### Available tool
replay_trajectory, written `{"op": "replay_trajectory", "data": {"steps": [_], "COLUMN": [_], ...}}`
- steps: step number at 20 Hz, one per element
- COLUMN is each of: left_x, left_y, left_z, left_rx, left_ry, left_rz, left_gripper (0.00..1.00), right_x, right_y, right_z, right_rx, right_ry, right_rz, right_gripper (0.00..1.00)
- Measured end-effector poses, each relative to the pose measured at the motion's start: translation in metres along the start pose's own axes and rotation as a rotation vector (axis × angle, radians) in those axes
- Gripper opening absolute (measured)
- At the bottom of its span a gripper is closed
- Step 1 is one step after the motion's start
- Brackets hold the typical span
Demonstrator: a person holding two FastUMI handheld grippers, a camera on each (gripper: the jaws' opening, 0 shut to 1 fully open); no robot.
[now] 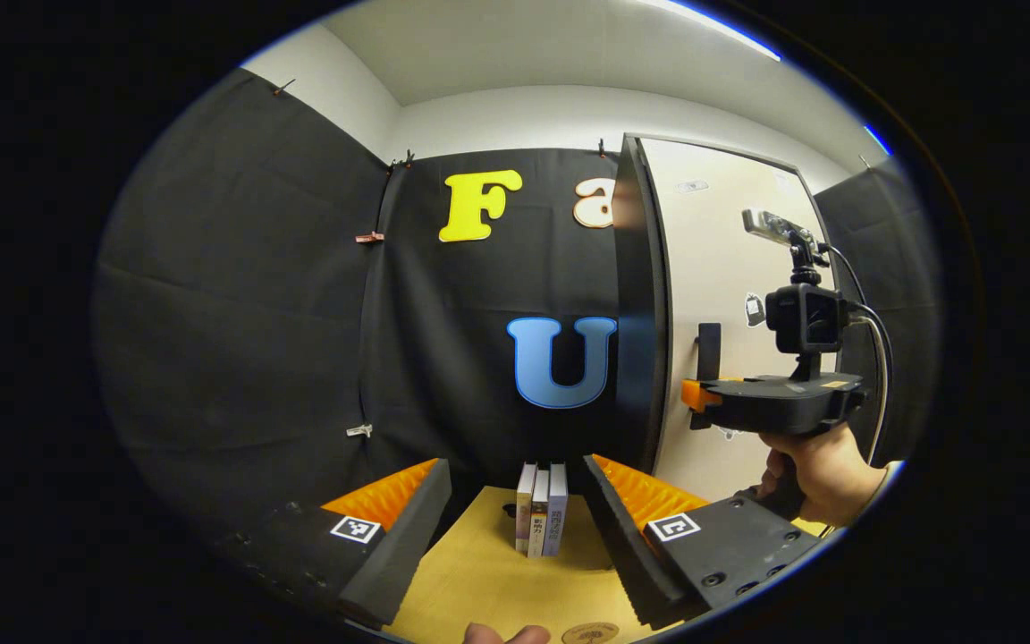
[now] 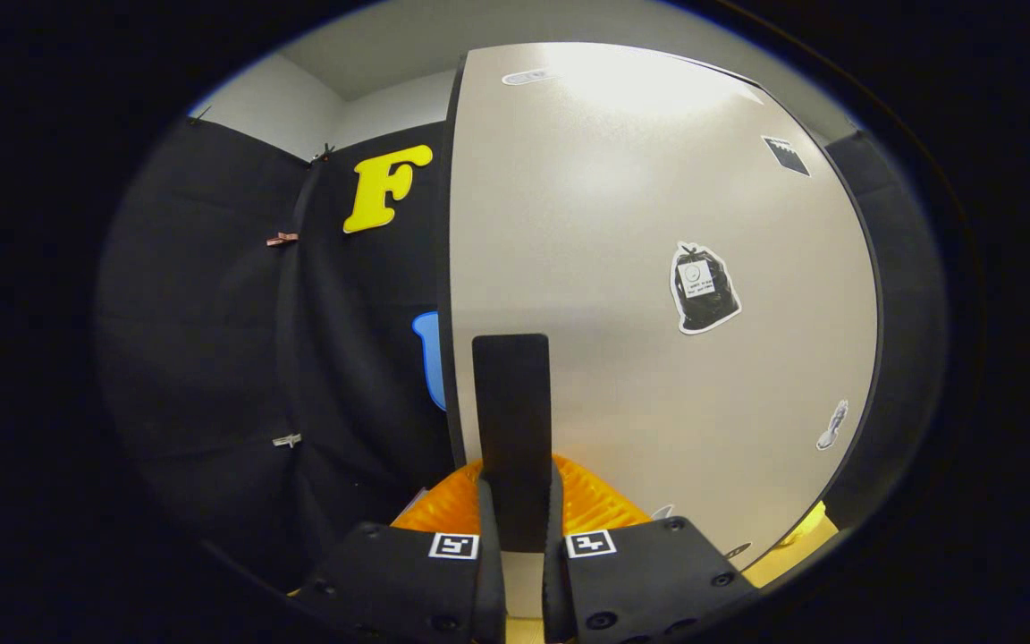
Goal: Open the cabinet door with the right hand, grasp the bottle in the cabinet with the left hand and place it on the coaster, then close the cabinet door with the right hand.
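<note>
The tall cabinet (image 1: 638,304) stands at the right, its beige door (image 2: 649,268) facing me and hiding the inside. My right gripper (image 2: 515,478) is shut on the door's black upright handle (image 2: 511,402), one finger on each side. In the left gripper view the same right gripper (image 1: 701,394), held by a hand (image 1: 823,478), sits at that handle (image 1: 709,351). My left gripper (image 1: 512,465) is open and holds nothing, low over the yellow table (image 1: 479,581). A round brown coaster (image 1: 589,633) lies at the table's near edge.
Three books (image 1: 541,508) stand upright on the table, straight ahead between my left fingers. A person's fingertip (image 1: 506,635) shows at the bottom edge beside the coaster. Black cloth walls close the booth to the left and behind.
</note>
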State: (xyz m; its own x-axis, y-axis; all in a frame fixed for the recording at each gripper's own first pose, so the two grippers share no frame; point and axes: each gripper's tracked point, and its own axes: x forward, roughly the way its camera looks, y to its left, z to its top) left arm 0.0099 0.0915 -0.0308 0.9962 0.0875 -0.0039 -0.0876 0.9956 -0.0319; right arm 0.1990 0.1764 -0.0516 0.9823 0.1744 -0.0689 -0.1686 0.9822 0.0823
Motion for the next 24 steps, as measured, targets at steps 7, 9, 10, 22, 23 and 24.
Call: {"op": "replay_trajectory", "data": {"steps": [7, 9, 10, 22, 23, 24], "left_x": [-0.020, -0.025, -0.029, -0.044, -0.043, -0.043], "left_y": [-0.016, -0.021, -0.023, -0.067, -0.072, -0.077], "left_z": [0.007, 0.008, 0.008, 0.016, 0.017, 0.017], "left_rx": [-0.001, -0.005, -0.010, -0.021, -0.020, -0.019], "left_ry": [-0.013, -0.016, -0.017, -0.029, -0.029, -0.030], "left_rz": [-0.013, -0.013, -0.015, -0.074, -0.082, -0.090], "left_gripper": [0.93, 0.93, 0.93, 0.93, 0.93, 0.93], "right_x": [-0.060, -0.078, -0.086, -0.158, -0.159, -0.160], "right_y": [-0.005, -0.011, -0.013, -0.048, -0.051, -0.054], "right_z": [0.002, 0.002, 0.003, 0.012, 0.012, 0.012], "right_rx": [0.037, 0.050, 0.051, 0.012, 0.006, 0.000], "right_ry": [0.016, 0.019, 0.018, 0.038, 0.035, 0.034], "right_rz": [0.081, 0.082, 0.079, 0.084, 0.076, 0.067], "right_gripper": [0.20, 0.20, 0.20, 0.20, 0.20, 0.20]}}
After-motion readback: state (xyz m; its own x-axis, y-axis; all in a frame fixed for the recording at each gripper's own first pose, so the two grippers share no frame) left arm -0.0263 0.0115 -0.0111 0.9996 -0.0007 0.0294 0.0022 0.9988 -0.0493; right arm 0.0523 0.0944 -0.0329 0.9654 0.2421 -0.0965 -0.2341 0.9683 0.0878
